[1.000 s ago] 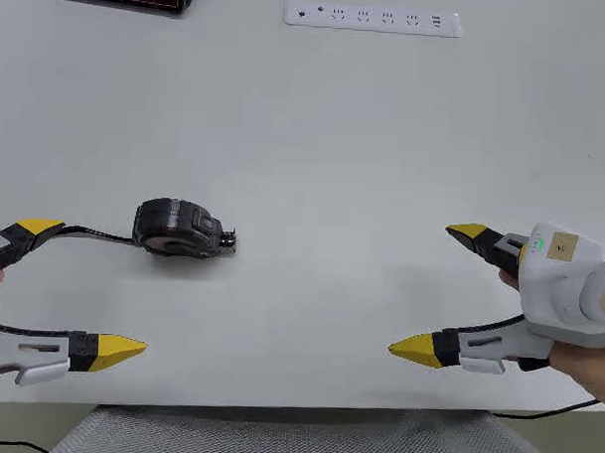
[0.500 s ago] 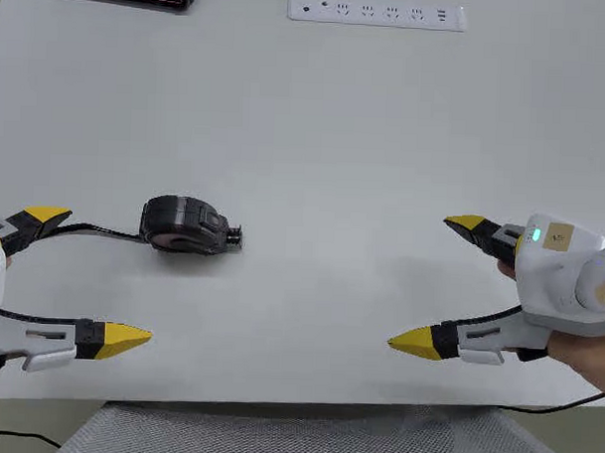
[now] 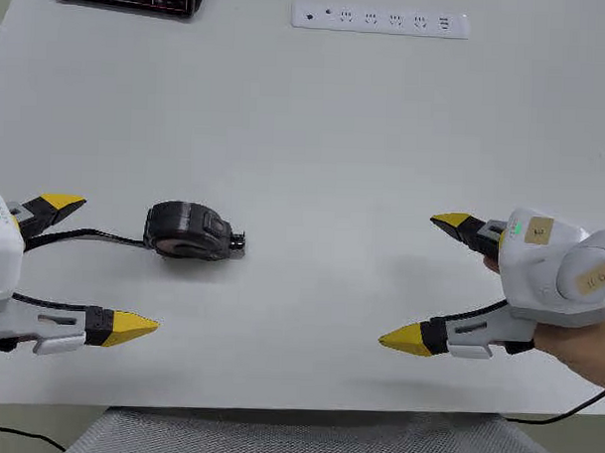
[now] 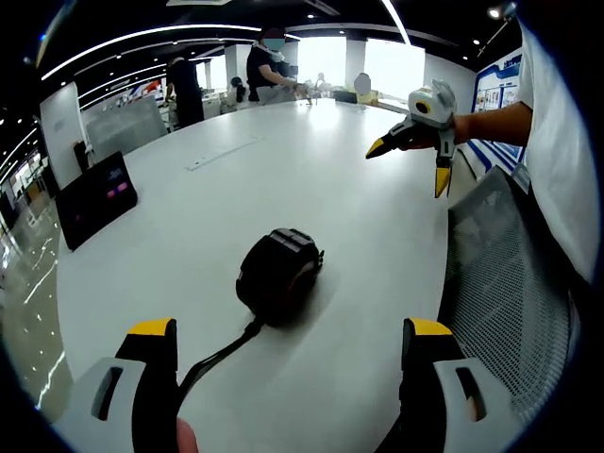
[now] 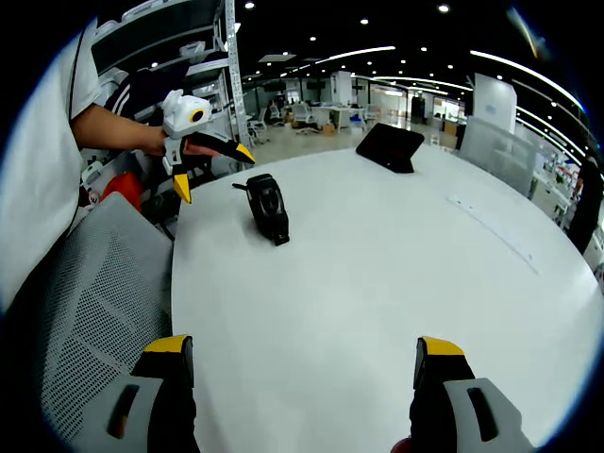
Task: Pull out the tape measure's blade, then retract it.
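Just one tape measure point(image 3: 191, 232); left gripper point(image 3: 117, 264), right gripper point(image 3: 408, 280) both spread.

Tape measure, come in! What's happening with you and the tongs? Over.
Left tongs open, empty; right tongs open, empty. Tape measure on table just ahead of left tongs, not pulled out. Nothing in the way.
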A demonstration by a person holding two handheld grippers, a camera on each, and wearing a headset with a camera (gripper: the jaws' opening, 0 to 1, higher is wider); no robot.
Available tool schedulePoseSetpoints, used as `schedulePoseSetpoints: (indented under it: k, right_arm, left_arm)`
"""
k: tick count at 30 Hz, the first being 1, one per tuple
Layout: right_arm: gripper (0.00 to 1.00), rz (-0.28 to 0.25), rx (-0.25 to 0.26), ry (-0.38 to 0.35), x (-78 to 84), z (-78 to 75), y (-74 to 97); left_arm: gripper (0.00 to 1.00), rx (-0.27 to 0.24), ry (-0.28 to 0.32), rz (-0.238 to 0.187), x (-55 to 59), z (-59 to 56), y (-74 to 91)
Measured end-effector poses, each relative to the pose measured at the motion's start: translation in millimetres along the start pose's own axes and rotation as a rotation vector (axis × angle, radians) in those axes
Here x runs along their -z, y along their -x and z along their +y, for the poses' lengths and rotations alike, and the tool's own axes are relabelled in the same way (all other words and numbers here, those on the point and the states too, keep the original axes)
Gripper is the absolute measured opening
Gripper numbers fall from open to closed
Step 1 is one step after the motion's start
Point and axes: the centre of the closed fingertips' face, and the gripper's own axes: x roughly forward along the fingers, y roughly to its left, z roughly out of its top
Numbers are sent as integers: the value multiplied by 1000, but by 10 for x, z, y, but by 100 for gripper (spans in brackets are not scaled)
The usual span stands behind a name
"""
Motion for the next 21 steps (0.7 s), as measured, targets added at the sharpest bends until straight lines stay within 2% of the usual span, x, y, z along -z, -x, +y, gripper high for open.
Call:
schedulePoseSetpoints:
  k: [21]
  right_arm:
    - [96, -5, -26, 30, -133, -33, -145]
  left_arm:
    - [94, 33, -60, -1, -109, 74, -139]
